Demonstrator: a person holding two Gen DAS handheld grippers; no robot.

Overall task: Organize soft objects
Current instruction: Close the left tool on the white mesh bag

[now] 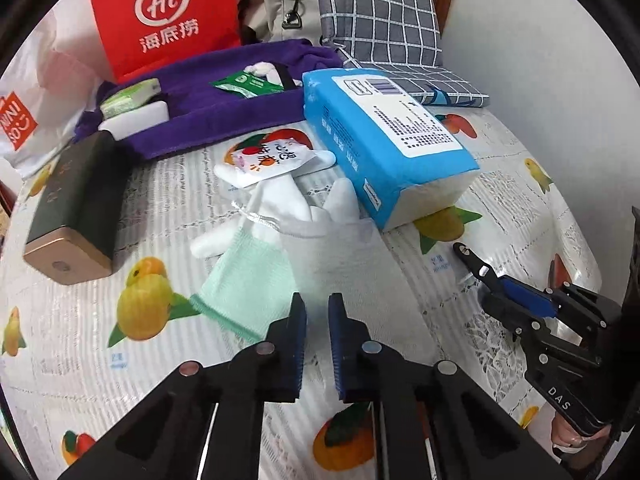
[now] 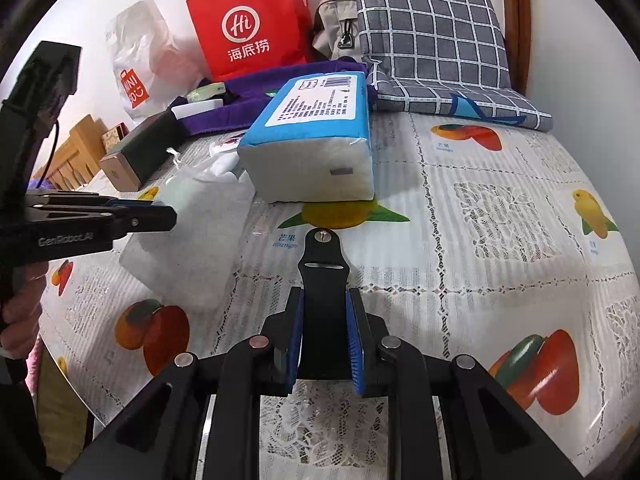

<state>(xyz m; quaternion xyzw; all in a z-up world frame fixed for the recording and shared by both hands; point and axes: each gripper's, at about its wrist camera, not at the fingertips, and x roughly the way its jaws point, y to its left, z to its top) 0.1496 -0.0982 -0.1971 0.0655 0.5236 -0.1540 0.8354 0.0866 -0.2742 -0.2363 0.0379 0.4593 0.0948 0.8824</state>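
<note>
Two grippers work over the fruit-print tablecloth (image 2: 500, 240): the left gripper (image 1: 317, 344) has its fingers narrowly apart at the edge of a pale cloth pouch (image 1: 340, 264) lying beside the blue tissue pack (image 1: 384, 136), while the right gripper (image 2: 325, 344) clamps a black clip (image 2: 323, 276).

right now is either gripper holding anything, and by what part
The right gripper is shut on a black tool, clamping its wide rear end. The left gripper is open, holding nothing.

Left claw (image 1: 317, 312) hovers with a narrow gap; right claw (image 2: 325, 312) clamps something black.
</note>
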